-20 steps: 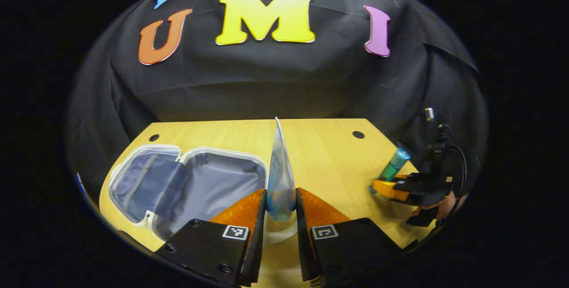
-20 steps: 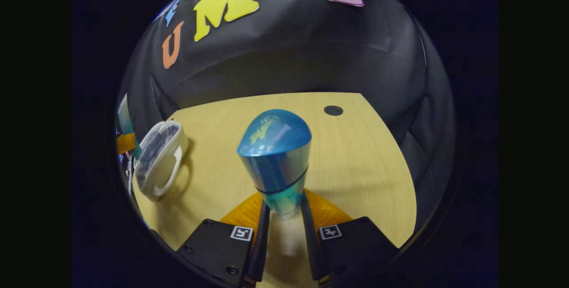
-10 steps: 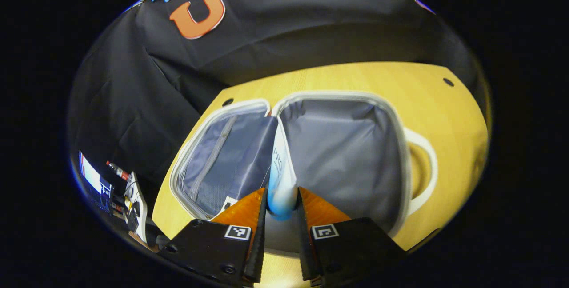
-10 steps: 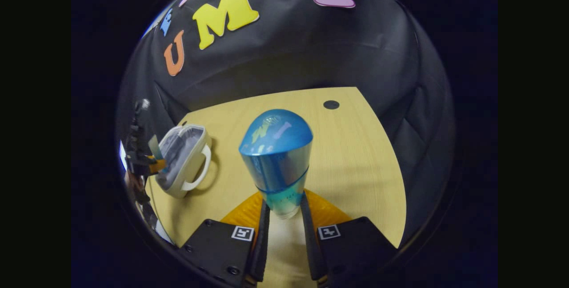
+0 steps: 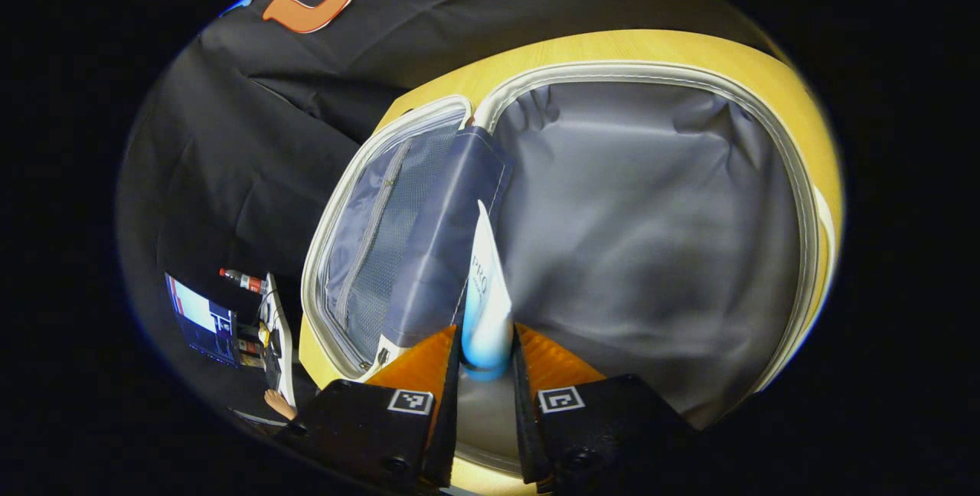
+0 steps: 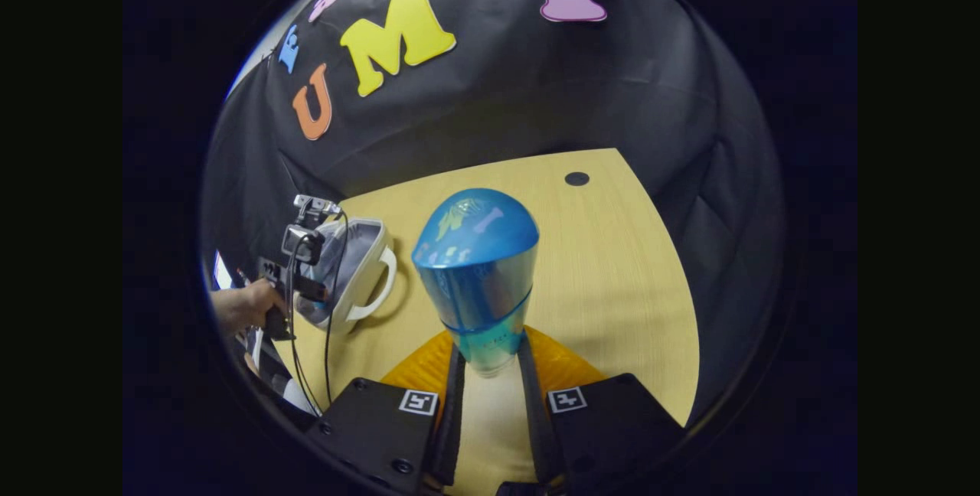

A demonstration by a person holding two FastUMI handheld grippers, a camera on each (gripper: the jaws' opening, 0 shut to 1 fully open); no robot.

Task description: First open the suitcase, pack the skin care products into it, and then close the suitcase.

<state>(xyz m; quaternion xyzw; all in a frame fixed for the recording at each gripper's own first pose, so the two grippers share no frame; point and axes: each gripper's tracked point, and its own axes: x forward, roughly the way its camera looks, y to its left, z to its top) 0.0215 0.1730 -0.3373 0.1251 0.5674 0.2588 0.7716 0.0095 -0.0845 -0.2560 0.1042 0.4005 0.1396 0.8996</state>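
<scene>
Left gripper pinches a white-and-blue tube by its capped end, crimped tail pointing forward, directly above the open suitcase and its grey right-hand shell. Right gripper clamps a blue-capped bottle, well right of that suitcase over bare counter.

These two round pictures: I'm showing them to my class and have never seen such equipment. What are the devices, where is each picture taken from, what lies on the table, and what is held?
A person holds a two-finger gripper in each hand; each carries a camera looking along its own fingers. In the left gripper view, the left gripper grips a white-and-blue tube above the open suitcase, whose grey lining shows. In the right gripper view, the right gripper grips a blue-capped bottle over the wooden table. There, farther off, a hand holds the other gripper at the suitcase.
</scene>
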